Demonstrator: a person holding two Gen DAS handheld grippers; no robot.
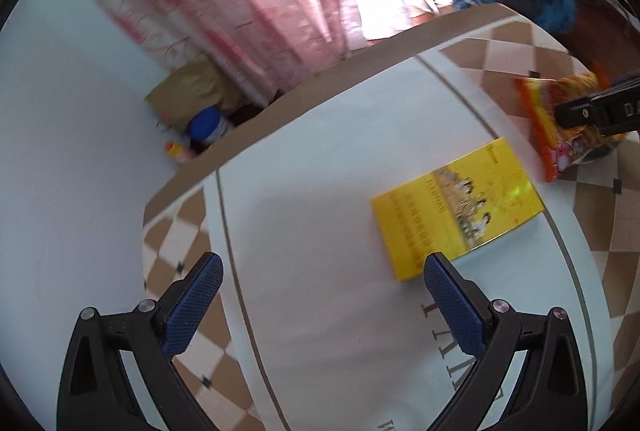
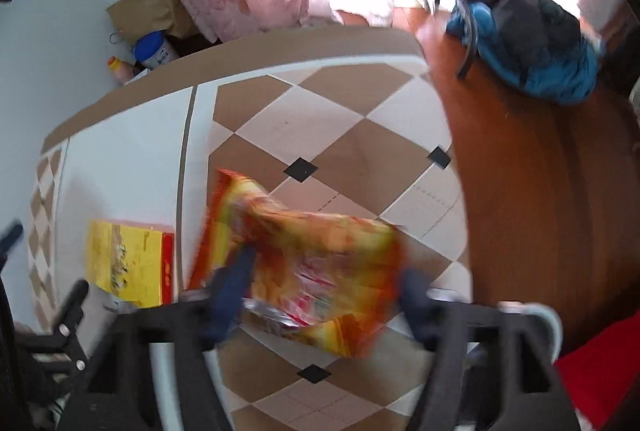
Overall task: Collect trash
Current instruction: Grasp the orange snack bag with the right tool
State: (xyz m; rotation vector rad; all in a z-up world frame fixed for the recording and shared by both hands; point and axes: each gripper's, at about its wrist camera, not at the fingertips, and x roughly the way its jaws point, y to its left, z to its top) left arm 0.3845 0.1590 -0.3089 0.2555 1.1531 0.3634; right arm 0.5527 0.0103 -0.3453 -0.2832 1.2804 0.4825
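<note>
Your right gripper [image 2: 324,291] straddles the snack wrapper [image 2: 312,263]; left gripper [image 1: 322,287] empty over the table.

Right jaws stand wide, one blue finger on each side of the orange-and-yellow wrapper, which is blurred; you cannot tell whether the pads actually press it or whether it is off the checkered tabletop [image 2: 352,135]. Your left jaws are spread apart with nothing between them, above the white centre panel of the table [image 1: 320,159]. Yellow booklet [image 1: 456,215] lies flat just beside the left gripper's right-hand finger, between it and the wrapper [image 1: 548,119]. Beyond the table's far edge: brown paper bag [image 1: 188,91], contents hidden, with a blue-lidded tub [image 1: 206,125] and a small orange-capped bottle [image 1: 175,150] beside it. Black-and-blue backpack [image 2: 520,35] on the wooden floor.
</note>
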